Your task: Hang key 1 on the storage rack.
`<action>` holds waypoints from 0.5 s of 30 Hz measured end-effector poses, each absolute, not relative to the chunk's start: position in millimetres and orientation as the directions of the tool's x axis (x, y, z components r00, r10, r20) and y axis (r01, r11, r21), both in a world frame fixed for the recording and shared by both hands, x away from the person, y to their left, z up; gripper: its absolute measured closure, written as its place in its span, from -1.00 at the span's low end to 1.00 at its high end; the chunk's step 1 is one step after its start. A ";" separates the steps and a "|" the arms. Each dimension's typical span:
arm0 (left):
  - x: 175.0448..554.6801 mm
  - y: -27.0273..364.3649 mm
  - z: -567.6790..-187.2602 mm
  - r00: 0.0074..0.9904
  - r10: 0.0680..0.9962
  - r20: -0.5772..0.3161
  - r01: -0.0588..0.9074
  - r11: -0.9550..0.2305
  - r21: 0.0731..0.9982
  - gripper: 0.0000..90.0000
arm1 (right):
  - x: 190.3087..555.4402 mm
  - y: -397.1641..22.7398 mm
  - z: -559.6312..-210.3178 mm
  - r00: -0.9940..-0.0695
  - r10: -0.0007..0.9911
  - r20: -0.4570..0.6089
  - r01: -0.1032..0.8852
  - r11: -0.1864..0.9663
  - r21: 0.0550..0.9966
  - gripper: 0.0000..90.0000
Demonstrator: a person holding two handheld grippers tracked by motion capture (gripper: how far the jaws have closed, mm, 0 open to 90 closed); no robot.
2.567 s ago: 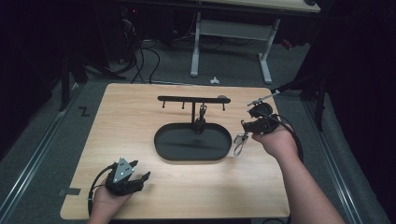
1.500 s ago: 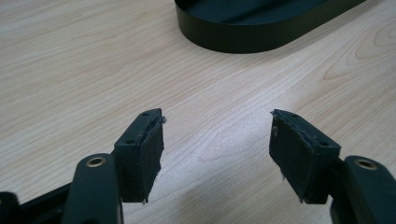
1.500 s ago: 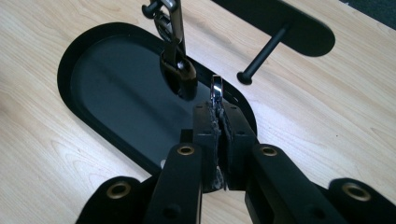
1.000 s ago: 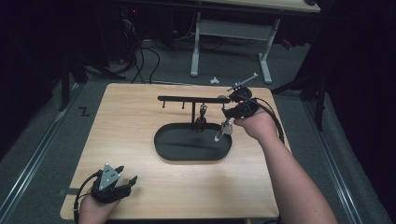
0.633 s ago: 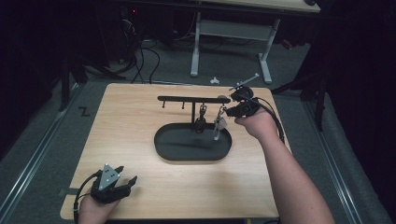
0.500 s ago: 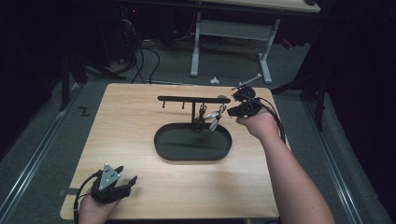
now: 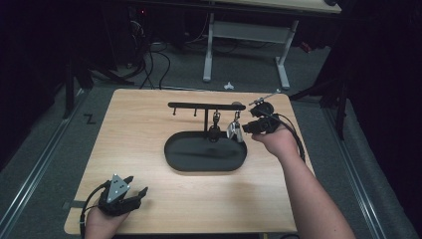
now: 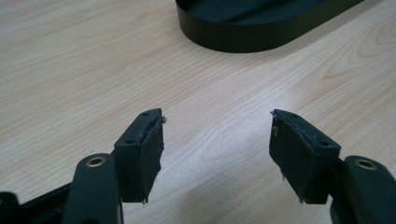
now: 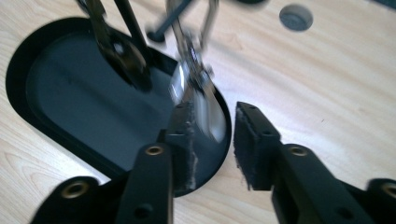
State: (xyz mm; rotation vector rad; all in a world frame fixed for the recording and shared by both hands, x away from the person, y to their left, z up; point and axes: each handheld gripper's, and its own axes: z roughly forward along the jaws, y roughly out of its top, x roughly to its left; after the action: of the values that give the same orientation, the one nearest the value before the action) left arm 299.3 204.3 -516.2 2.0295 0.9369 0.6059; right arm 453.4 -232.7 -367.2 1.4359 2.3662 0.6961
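A black rack [image 7: 204,105] with hooks rises from an oval black tray [image 7: 194,154]. A dark keychain [image 7: 215,124] hangs by the post, and a silver keychain [image 7: 235,130] hangs from the hook to its right. My right gripper [image 7: 247,128] sits just right of the silver piece. Its jaws have just been opening. In the right gripper view the silver keychain [image 9: 194,79] swings, blurred, beyond the gripper [image 9: 215,112], free of the pads. My left gripper [image 7: 138,184] rests open near the table's front left corner, holding nothing [image 8: 217,140].
The wooden table [image 7: 139,134] carries the tray near its middle. A round hole [image 9: 295,17] lies in the tabletop behind the rack. The tray's black wall [image 8: 261,39] shows ahead of the left jaws. Desk legs and cables stand on the floor beyond the table.
My right hand carried the silver keychain left to the rack, then sank a little and its jaws parted, leaving the piece hanging. The left hand drew back to the front corner and stayed.
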 end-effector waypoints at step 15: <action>311.9 181.1 -514.2 0.654 0.749 0.105 0.370 -0.438 0.819 -0.21 | 416.5 -263.4 -432.0 -0.427 0.904 0.022 0.705 0.317 0.634 0.06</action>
State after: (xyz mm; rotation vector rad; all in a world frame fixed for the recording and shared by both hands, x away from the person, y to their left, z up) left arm 311.9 181.1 -514.2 2.0581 0.8676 0.5926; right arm 416.5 -263.4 -432.0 1.4400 2.2517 0.8241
